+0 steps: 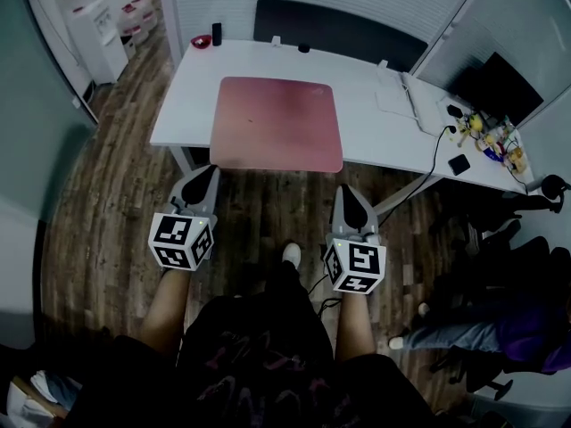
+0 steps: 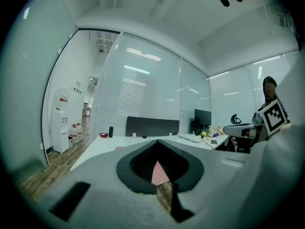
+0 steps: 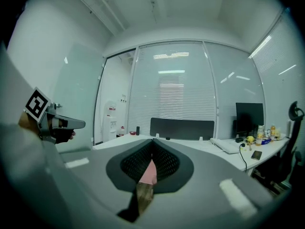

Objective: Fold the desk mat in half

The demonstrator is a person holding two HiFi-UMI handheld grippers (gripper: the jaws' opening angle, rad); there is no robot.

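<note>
Desk mat (image 1: 277, 123) is lying apparently flat; left gripper (image 1: 211, 171) and right gripper (image 1: 344, 192) are hovering, jaws together, empty, needing opening before pinching its near corners.

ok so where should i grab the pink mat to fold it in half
Take the mat by its two near corners, coming from the front edge of the table. It lies flat, but that edge seems to overhang, so a claw tip could likely slip under. The left claw and right claw are shut; open them first.
</note>
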